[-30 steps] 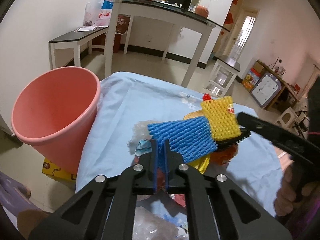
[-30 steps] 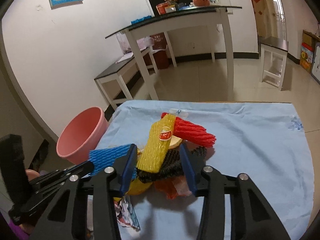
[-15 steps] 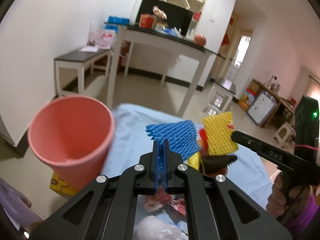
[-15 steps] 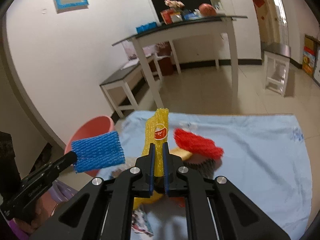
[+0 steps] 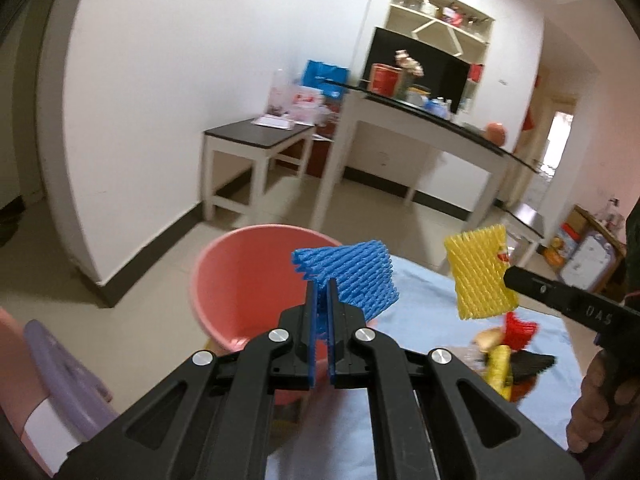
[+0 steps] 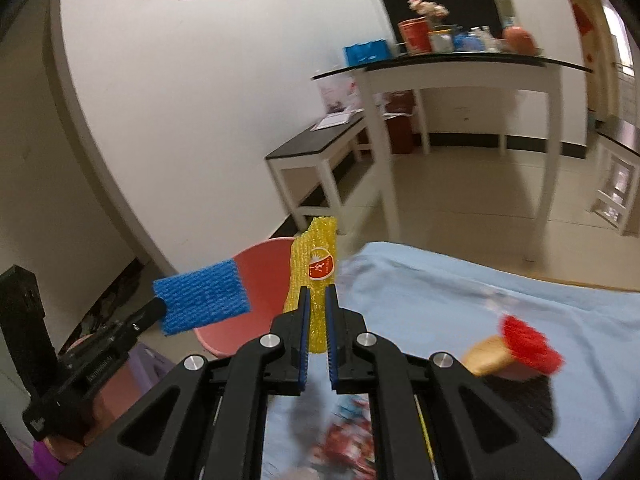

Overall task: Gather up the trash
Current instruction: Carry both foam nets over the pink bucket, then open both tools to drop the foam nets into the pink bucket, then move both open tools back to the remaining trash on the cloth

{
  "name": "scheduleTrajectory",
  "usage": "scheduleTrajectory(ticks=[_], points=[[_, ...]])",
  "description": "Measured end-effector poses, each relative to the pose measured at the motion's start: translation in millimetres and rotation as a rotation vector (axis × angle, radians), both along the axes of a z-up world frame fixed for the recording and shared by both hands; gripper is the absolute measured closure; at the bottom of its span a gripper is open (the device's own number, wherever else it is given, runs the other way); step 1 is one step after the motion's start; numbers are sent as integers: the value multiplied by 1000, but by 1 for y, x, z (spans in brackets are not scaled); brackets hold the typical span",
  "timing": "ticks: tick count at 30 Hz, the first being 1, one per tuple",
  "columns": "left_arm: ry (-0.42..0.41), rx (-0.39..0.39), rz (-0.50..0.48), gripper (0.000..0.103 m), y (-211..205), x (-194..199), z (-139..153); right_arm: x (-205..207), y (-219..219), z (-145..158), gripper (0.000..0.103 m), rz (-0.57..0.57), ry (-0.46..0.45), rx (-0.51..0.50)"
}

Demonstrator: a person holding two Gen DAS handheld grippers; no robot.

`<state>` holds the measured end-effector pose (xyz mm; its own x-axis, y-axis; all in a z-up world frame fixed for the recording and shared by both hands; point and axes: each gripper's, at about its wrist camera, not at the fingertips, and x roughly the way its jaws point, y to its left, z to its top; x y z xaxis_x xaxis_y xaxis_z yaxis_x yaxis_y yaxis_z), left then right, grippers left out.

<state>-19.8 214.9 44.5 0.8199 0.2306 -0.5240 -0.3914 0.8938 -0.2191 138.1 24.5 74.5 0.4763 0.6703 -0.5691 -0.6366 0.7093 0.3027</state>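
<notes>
A blue foam net point(image 5: 352, 280) is clamped between the closed fingers of the left tongs point(image 5: 320, 320), and it is held in the air in front of the pink bucket point(image 5: 244, 280), whose open mouth is seen just behind and below it. In the right wrist view the same blue net is seen at the left, lifted beside the bucket rim. A yellow foam net point(image 6: 314, 280) bearing a round red sticker is gripped upright between the closed fingers of the right tongs point(image 6: 316, 320); it is raised clear of the surface point(image 6: 460, 300), with the bucket partly hidden behind it. In the left wrist view this yellow net is seen to the right of the blue one, well apart from it and at about the same height.

The surface is covered with a light blue cloth, and the bucket stands just beside its left edge. More trash is left lying on the cloth: a red foam net point(image 6: 528, 344), a tan piece point(image 6: 486, 354) touching it, a black net point(image 6: 520, 404) beneath them, and a blurred red-and-white wrapper point(image 6: 348, 440) close under the right tongs. A further yellow piece point(image 5: 498, 368) is seen among these in the left wrist view. A white table with a dark top point(image 6: 452, 68) and a low bench point(image 6: 316, 152) are seen by the wall beyond.
</notes>
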Motion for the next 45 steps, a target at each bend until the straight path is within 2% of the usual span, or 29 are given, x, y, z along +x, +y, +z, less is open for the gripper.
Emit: scheduleTrajectory(ticks=[4, 8, 13, 17, 20, 23, 24, 25, 26, 27, 35, 40, 45], points=[[26, 34, 46, 100, 12, 2, -9, 1, 37, -8, 96, 51, 25, -23], [51, 25, 78, 100, 24, 7, -20, 6, 71, -22, 96, 73, 37, -68], [68, 15, 87, 100, 33, 13, -33, 17, 104, -40, 96, 75, 84, -104], [78, 18, 80, 100, 35, 17, -41, 17, 120, -53, 96, 83, 86, -143], [76, 13, 82, 99, 36, 20, -45, 21, 122, -60, 93, 83, 95, -153], [72, -24, 80, 96, 40, 22, -48, 22, 126, -66, 82, 89, 107, -155], [75, -34, 80, 94, 41, 23, -49, 22, 125, -67, 75, 88, 105, -155], [72, -53, 75, 88, 43, 23, -49, 22, 125, -67, 72, 91, 102, -153], [69, -64, 74, 82, 44, 23, -49, 22, 124, -67, 71, 93, 102, -151], [62, -78, 71, 81, 45, 23, -49, 23, 122, -67, 71, 93, 101, -149], [10, -149, 38, 80, 45, 13, -38, 11, 95, -44, 67, 85, 58, -102], [-8, -149, -9, 80, 29, 5, -27, -3, 69, -25, 66, 85, 31, -71], [-26, -129, -101, 79, -2, -5, -11, -16, 36, -8, 61, 69, -11, -56]])
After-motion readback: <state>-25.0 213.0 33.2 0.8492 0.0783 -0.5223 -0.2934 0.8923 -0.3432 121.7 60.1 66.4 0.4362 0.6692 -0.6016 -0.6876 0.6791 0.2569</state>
